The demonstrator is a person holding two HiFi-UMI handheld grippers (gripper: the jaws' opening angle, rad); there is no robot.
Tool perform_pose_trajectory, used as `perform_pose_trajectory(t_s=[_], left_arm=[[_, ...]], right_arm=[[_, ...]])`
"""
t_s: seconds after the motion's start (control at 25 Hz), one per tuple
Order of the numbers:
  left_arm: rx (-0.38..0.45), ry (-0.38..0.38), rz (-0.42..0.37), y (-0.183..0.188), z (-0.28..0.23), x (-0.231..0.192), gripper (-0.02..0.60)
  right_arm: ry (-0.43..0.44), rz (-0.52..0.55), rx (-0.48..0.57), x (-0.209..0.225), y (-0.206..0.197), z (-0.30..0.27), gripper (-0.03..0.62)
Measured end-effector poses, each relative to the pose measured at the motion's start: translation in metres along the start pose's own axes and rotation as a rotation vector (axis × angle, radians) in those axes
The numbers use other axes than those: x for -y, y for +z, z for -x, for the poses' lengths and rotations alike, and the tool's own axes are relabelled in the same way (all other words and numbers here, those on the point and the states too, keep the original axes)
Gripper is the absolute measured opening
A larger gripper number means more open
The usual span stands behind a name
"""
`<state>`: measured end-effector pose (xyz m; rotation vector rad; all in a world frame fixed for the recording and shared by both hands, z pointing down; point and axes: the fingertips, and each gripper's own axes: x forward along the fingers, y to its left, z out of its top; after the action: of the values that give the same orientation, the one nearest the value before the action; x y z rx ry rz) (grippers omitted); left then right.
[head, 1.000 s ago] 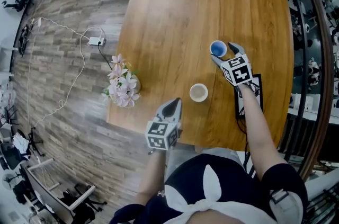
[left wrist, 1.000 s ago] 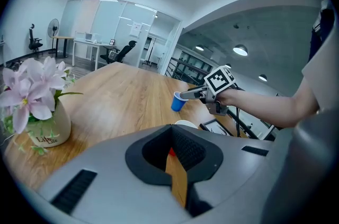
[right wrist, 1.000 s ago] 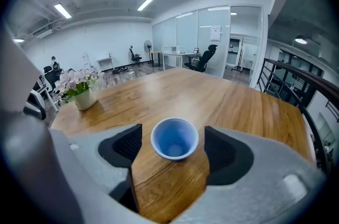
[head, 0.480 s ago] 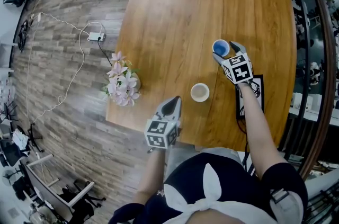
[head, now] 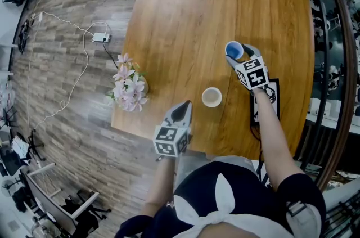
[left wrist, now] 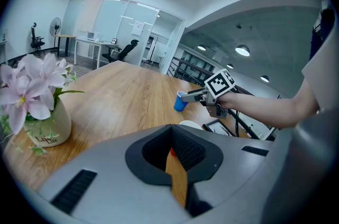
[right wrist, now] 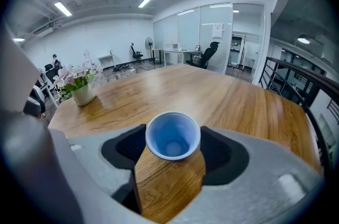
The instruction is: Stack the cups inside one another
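A blue cup stands upright on the wooden table, open side up. My right gripper has one jaw on each side of it. In the right gripper view the blue cup fills the gap and the jaws have just been closing in. Its rim is round and unsqueezed, and the pads lie close to its sides. A white cup stands alone nearer the table's front. My left gripper hovers over the front edge, shut and holding nothing. From the left gripper the blue cup and white cup both show ahead.
A vase of pink flowers sits at the table's left front corner. A flat black item lies under my right forearm by the right edge. A power strip with a cable lies on the floor to the left. A railing runs along the right.
Both hands and both cups stay where they were. The head view has shifted very slightly.
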<state>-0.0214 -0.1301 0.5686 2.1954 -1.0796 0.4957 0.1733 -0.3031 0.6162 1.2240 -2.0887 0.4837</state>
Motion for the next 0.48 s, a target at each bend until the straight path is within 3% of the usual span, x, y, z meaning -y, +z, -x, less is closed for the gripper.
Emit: perform_pose_trajectory(t_s=[0.48], left_arm=[[0.016,0.02,-0.008,0.005,0.011,0.0,0.017]], right_arm=[[-0.006,0.007,0.035,-0.003,0.012,0.02,0.316]])
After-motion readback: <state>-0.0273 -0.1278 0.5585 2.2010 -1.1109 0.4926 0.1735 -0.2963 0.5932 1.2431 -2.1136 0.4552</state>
